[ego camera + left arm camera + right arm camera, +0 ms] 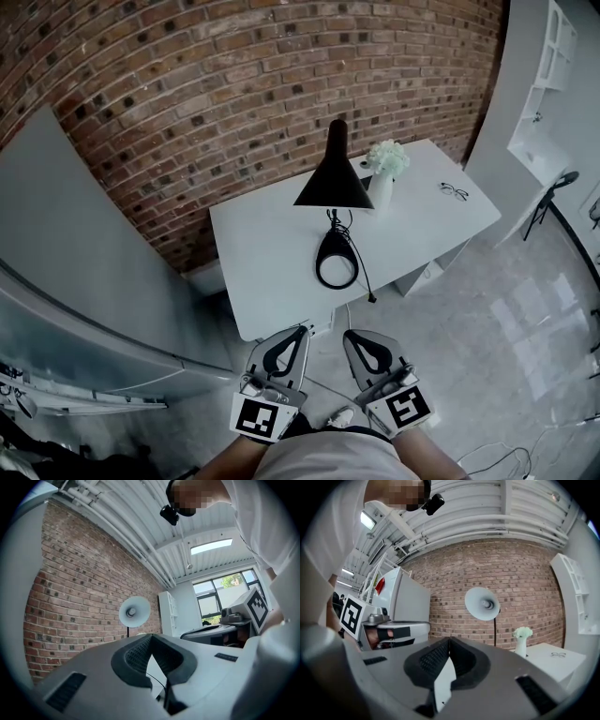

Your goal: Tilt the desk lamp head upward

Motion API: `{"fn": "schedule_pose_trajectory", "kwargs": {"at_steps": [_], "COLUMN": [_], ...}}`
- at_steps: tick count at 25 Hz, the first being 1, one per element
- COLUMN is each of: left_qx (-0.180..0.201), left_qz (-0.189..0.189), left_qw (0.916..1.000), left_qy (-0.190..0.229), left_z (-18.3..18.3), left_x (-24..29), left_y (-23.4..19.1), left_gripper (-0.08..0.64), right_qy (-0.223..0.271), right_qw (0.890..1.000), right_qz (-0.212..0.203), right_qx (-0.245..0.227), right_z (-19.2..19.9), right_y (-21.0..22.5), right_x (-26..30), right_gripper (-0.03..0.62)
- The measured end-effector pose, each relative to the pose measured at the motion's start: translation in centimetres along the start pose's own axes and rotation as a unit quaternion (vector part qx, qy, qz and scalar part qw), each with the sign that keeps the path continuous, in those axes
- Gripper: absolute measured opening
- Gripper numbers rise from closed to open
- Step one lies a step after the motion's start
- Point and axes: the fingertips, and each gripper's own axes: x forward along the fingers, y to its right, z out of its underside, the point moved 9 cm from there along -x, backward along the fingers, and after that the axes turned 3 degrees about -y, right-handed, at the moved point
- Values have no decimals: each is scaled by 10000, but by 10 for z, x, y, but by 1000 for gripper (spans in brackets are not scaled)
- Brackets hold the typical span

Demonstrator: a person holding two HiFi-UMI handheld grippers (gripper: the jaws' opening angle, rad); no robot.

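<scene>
Right, left gripper [302, 330] and right gripper [349, 335] hover short of the desk [272, 281], jaws pinched together on nothing. The lamp head [333, 176] stands mid-desk, drooping. Best bet: open one, catch the rim, pin the base [337, 260], and lift gently.

**White table, four things on top**

Here's the white rectangular table [272, 253], set by the brick wall. A black desk lamp with a cone shade [334, 178] stands mid-table; its thin black cord [364, 277] runs toward the near edge. Just right, a white vase of pale flowers [381, 190]. Far right, dark-rimmed glasses [454, 191].
</scene>
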Motion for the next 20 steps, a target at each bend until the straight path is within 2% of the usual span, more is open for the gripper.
{"fn": "schedule_pose_trajectory", "kwargs": {"at_steps": [7,10,20], "left_qx": [-30,-39,-99], "left_qz": [170,267,527], "left_qw": [9998,9995,9982], "left_qy": [99,153,270], "left_z": [1,-1,-9], "left_x": [2,3,12], "left_y": [-8,-10,8], "left_gripper": [8,8,8], "right_qy": [-2,-67,18], "right_qw": [9999,9994,9991], "right_qz": [142,196,385], "right_qx": [-87,-261,-150], "right_z": [-4,-7,-14], "right_y": [-7,-8,-11], "right_x": [5,5,-16], "right_gripper": [17,17,17]}}
